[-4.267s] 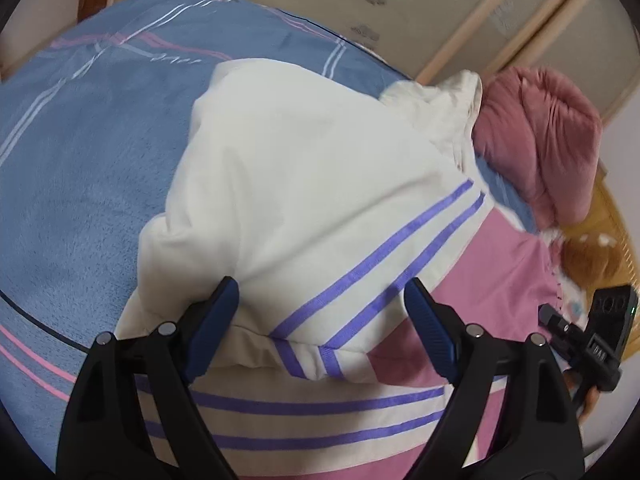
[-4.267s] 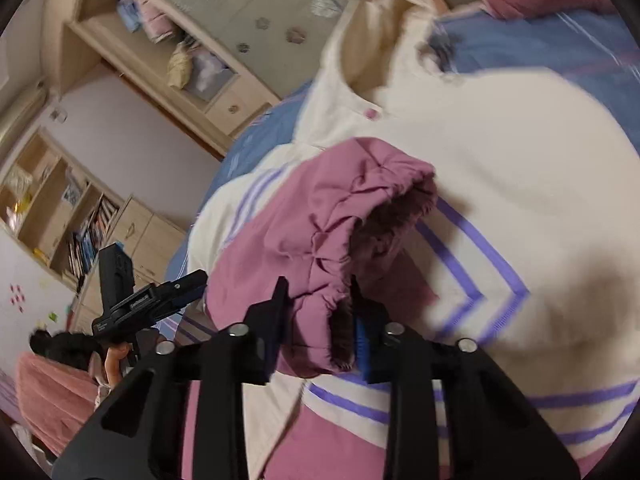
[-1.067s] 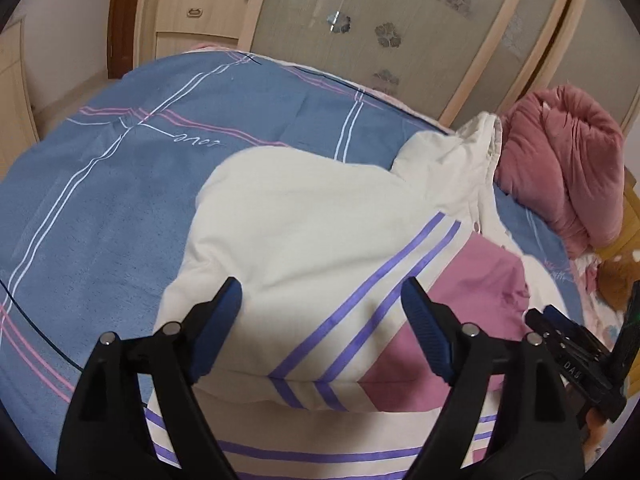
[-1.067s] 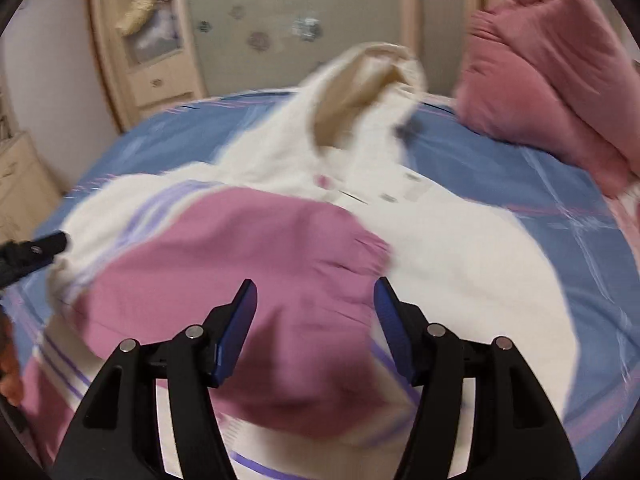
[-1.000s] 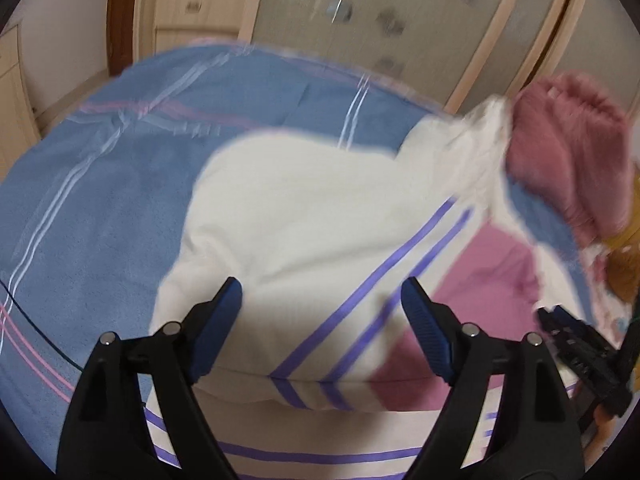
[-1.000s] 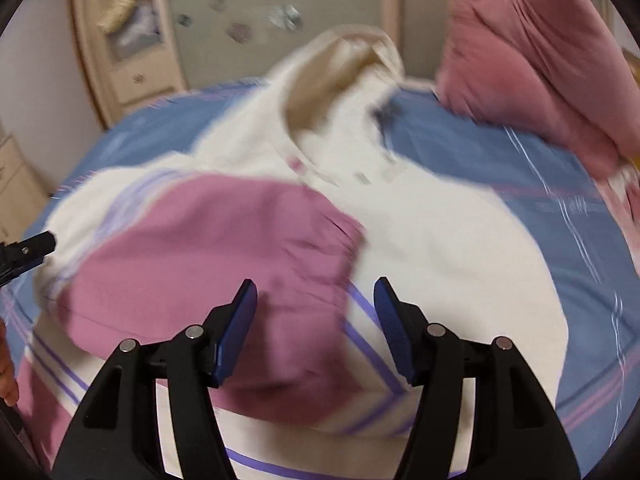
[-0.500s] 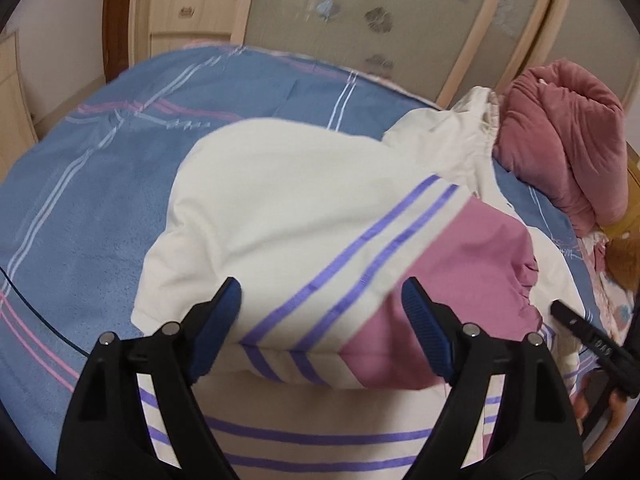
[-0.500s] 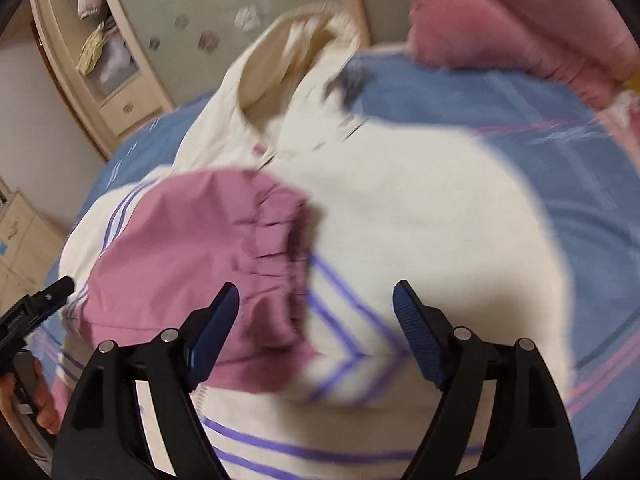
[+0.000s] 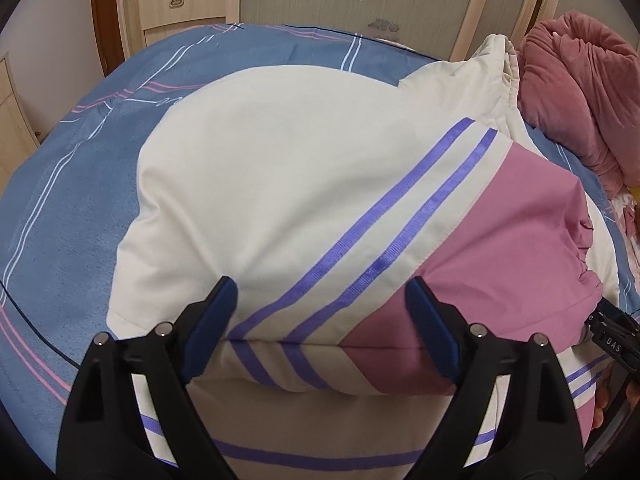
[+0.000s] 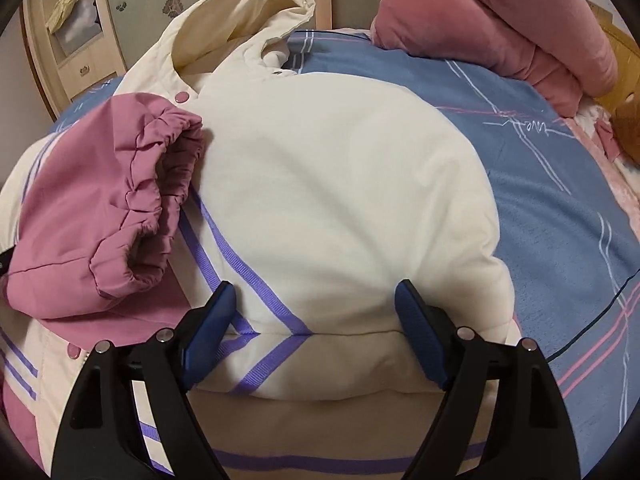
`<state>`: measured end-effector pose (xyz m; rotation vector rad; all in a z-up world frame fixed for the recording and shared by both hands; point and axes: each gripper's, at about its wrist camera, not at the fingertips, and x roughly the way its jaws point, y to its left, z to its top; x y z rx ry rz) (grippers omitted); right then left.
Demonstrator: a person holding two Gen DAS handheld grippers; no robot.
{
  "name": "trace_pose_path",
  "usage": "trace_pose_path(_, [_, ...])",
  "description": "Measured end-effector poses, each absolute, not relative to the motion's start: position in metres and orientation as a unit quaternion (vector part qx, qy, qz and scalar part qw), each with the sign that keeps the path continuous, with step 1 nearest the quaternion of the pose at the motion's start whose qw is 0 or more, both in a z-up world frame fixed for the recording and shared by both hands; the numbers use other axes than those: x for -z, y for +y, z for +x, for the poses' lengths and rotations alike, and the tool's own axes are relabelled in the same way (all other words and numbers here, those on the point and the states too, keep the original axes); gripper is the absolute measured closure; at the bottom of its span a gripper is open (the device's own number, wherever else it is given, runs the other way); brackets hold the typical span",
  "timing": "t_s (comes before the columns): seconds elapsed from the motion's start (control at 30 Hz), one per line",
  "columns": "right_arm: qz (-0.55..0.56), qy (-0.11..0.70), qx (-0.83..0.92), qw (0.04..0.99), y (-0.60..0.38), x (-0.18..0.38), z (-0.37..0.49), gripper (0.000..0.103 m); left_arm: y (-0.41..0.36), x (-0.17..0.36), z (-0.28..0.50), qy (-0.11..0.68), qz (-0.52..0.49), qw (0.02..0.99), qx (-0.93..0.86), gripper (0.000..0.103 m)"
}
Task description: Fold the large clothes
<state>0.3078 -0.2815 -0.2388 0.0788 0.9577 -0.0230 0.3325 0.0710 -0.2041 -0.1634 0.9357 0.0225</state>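
A large cream padded jacket [image 9: 288, 184] with purple stripes and pink sleeve ends lies on the bed, both sleeves folded across its body. It also fills the right wrist view [image 10: 340, 200], hood [image 10: 240, 12] at the far end. The pink cuff [image 10: 160, 184] of one sleeve rests on the jacket's left part. My left gripper [image 9: 320, 316] is open just above the folded sleeve's near edge, holding nothing. My right gripper [image 10: 316, 316] is open over the other folded sleeve's edge, also empty.
The bed has a blue sheet [image 9: 80, 168] with white and pink lines. A pink quilt bundle [image 9: 580, 88] lies at the head end and shows in the right wrist view [image 10: 500, 24]. Wooden wardrobe doors [image 9: 360, 4] stand behind the bed.
The right gripper let go of the pink sleeve, which now lies on the jacket, and moved right over the other sleeve. Both grippers came closer to the jacket's near folds.
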Motion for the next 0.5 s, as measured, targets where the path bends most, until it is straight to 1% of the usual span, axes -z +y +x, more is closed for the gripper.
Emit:
trace_pose_path(0.13, [0.038,0.459,0.009,0.887,-0.282,0.239,0.306,0.020,0.065,0.207,0.329,0.439,-0.062,0.896,-0.018,0.015])
trace_pose_path(0.2, [0.044,0.452,0.010,0.891,-0.284,0.236,0.303,0.020,0.066,0.204,0.325,0.428,-0.071,0.901,-0.017,0.015])
trace_pose_path(0.27, [0.067,0.428,0.012,0.901,-0.284,0.222,0.290,0.020,0.072,0.193,0.312,0.408,-0.106,0.907,-0.005,0.016])
trace_pose_path(0.33, [0.079,0.372,-0.022,0.925,-0.275,0.194,0.269,0.020,0.077,0.178,0.299,0.378,-0.131,0.916,0.008,0.016])
trace_pose_path(0.43, [0.032,0.313,-0.069,0.947,-0.242,0.161,0.260,0.020,0.065,0.166,0.299,0.359,-0.095,0.928,0.007,0.016])
trace_pose_path(0.5, [0.030,0.313,-0.103,0.944,-0.224,0.150,0.273,0.020,0.056,0.170,0.304,0.363,-0.080,0.928,0.006,0.016])
